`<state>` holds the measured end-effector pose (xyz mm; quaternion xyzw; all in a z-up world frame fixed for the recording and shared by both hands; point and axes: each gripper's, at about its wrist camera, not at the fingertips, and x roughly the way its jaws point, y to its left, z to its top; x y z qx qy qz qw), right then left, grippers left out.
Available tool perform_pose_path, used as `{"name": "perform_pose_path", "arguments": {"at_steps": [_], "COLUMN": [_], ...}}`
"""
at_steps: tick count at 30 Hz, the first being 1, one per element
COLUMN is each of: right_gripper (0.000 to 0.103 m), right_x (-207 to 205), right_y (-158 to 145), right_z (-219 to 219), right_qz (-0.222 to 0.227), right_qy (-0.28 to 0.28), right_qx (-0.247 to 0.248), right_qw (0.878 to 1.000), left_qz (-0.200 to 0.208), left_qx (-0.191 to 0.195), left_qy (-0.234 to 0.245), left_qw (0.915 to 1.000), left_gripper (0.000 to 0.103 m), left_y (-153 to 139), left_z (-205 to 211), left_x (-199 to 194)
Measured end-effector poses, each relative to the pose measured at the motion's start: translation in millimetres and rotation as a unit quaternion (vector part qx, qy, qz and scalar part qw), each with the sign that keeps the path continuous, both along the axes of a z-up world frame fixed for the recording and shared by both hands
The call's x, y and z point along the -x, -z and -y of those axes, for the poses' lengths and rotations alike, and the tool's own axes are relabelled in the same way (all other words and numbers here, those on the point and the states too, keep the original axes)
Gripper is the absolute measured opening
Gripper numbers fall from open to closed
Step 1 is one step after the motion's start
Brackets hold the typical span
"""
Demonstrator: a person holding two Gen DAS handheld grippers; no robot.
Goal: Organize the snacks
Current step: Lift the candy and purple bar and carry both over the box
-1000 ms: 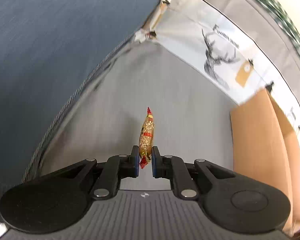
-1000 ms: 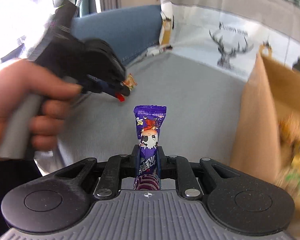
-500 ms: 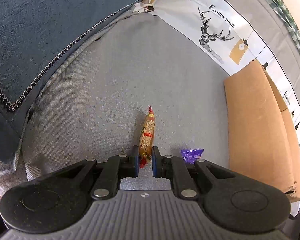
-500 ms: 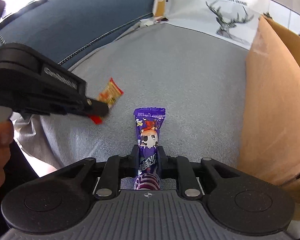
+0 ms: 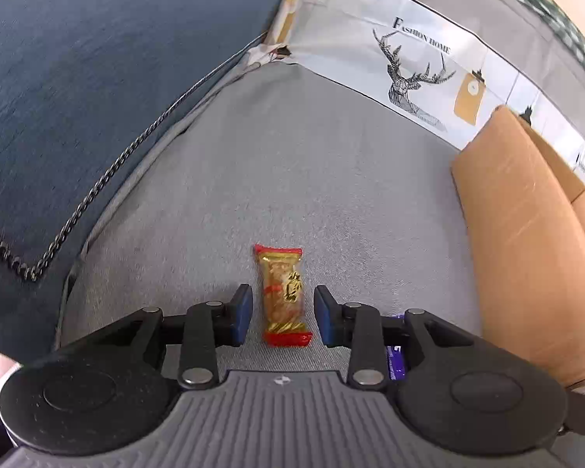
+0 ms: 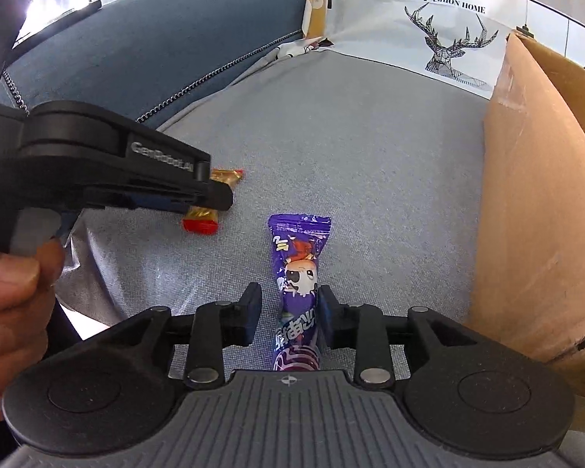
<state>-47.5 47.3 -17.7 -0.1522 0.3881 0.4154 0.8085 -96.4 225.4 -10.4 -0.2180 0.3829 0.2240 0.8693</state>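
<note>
Left wrist view: left gripper (image 5: 279,314) jaws opening, pads clear of the gold-and-red snack (image 5: 282,296) on both sides. The snack lies flat on the grey sofa seat (image 5: 312,163), between the jaws, near the seat's front edge.

Right wrist view: right gripper (image 6: 288,314) jaws also opening. The purple snack packet (image 6: 298,284) lies lengthwise between them on the same seat; the left pad shows a gap, the right pad sits just at the wrapper edge, and pressing contact cannot be confirmed. A hand (image 6: 9,296) carries the left gripper in from the left edge of this view.

Handling, judged: both are light, film-wrapped single pieces. Wrappers are glossy, likely slippery, and crinkle under load; contents probably brittle, so a gentle pinch only. Best hold is across the narrow width at mid-body, or on a crimped end seal.

Containers: cardboard box (image 6: 526,202) stands on the seat at its right side, well apart from the gold snack, nearer the purple one. Only its outer wall and raised flap show; contents not visible.

Dark blue cushion (image 5: 97,78) borders the seat at left.
</note>
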Motion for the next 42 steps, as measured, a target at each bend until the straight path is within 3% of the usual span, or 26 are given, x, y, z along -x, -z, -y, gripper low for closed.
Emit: {"name": "perform_pose_path", "arguments": {"at_steps": [5,9,11,13,14,15,18,32,42], "right_gripper": [0.034,0.034,0.034,0.034,0.031,0.024,0.019,0.018,0.018], "right_x": [2.2,4.2,6.0,7.0,7.5,8.2,10.6,20.3,26.4], "right_y": [1.5,3.8,4.4,4.7,4.9,5.2,5.0,-18.0,-52.3], "right_z": [-0.1,-0.3,-0.2,0.0,0.4,0.7,1.5,21.6,40.2], "right_qz": [0.011,0.022,0.030,0.034,0.037,0.040,0.046,0.079,0.119], "right_qy": [-0.001,-0.003,-0.005,-0.008,-0.009,-0.010,-0.015,-0.001,0.016], "right_qx": [0.004,0.012,0.015,0.017,0.017,0.018,0.019,-0.024,-0.081], "right_qw": [1.000,1.000,0.999,0.999,0.999,0.999,0.999,0.997,0.989], "left_qz": [-0.014,-0.017,-0.019,-0.023,-0.023,-0.022,-0.016,0.049,0.098], "left_qx": [-0.045,-0.058,-0.063,-0.072,-0.073,-0.072,-0.069,-0.033,-0.008], "left_qy": [0.021,0.026,0.027,0.025,0.024,0.024,0.019,-0.001,0.004], "left_qw": [0.9987,0.9978,0.9975,0.9968,0.9968,0.9969,0.9973,0.9982,0.9952], "left_gripper": [0.038,0.038,0.035,0.023,0.023,0.022,0.020,0.018,0.018], "left_y": [4.8,8.5,9.5,10.5,10.8,10.8,9.7,-13.1,-31.3], "left_z": [12.5,15.3,15.9,17.2,17.1,16.6,14.5,7.0,16.7], "left_x": [-9.2,-11.1,-11.1,-11.3,-11.6,-11.2,-8.3,12.7,32.4]}}
